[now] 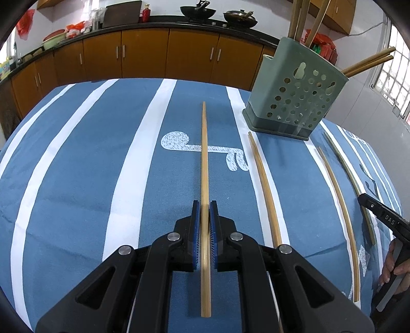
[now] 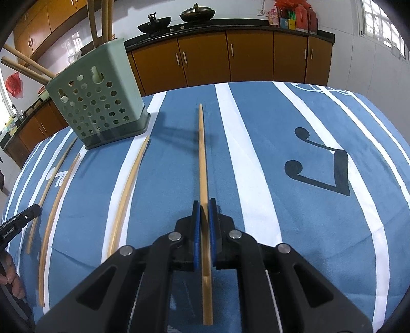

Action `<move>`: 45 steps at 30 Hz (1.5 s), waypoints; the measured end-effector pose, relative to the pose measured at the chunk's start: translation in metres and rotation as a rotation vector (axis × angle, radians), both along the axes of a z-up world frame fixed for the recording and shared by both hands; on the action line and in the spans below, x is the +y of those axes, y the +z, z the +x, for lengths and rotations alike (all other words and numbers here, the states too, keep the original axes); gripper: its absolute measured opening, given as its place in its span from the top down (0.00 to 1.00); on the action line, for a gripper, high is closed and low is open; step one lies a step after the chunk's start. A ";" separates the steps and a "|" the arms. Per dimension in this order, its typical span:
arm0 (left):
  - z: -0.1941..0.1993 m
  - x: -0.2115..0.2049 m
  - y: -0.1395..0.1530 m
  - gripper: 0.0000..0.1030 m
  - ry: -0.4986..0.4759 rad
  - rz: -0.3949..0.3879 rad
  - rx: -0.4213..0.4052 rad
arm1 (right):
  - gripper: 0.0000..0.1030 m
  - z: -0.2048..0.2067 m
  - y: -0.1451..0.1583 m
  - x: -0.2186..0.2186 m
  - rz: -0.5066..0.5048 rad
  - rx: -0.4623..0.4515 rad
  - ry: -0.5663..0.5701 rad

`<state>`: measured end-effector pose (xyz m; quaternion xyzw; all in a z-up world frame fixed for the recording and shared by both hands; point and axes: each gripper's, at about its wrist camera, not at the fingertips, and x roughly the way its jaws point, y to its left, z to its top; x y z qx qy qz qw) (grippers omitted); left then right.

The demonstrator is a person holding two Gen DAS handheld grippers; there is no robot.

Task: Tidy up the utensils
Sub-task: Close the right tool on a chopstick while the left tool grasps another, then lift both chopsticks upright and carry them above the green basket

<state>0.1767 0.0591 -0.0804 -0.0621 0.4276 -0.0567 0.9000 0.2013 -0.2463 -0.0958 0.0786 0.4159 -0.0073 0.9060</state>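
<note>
My left gripper is shut on a pale bamboo chopstick that runs forward between its blue pads over the striped cloth. My right gripper is likewise shut on another bamboo chopstick, its tip pointing away. Two loose chopsticks lie on the cloth between the two grippers. A green perforated utensil holder stands beyond them, with several chopsticks sticking out of its top. It is ahead and to the right in the left wrist view; in the right wrist view the holder is ahead and to the left.
A blue cloth with white stripes covers the table. A hand holds the right gripper at the frame's right edge. Brown kitchen cabinets and a counter with woks run behind the table.
</note>
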 end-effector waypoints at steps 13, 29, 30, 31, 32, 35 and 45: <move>0.000 0.000 0.000 0.91 0.001 -0.001 0.000 | 0.92 -0.001 0.000 -0.001 -0.005 0.001 0.001; -0.023 -0.019 0.001 0.91 -0.036 0.133 -0.004 | 0.89 -0.026 0.001 0.006 -0.096 0.011 0.017; -0.023 -0.019 0.001 0.91 -0.035 0.133 -0.004 | 0.89 -0.026 0.001 0.007 -0.098 0.012 0.017; -0.024 -0.019 0.001 0.92 -0.035 0.135 -0.004 | 0.90 -0.026 0.002 0.007 -0.099 0.012 0.017; -0.024 -0.020 0.001 0.92 -0.036 0.138 -0.004 | 0.92 -0.026 0.002 0.007 -0.097 0.011 0.018; -0.024 -0.020 0.002 0.93 -0.041 0.148 0.007 | 0.93 -0.025 0.003 0.005 -0.085 0.017 0.017; -0.041 -0.004 0.050 0.93 -0.029 0.098 -0.110 | 0.93 -0.049 0.053 -0.013 -0.049 -0.141 -0.026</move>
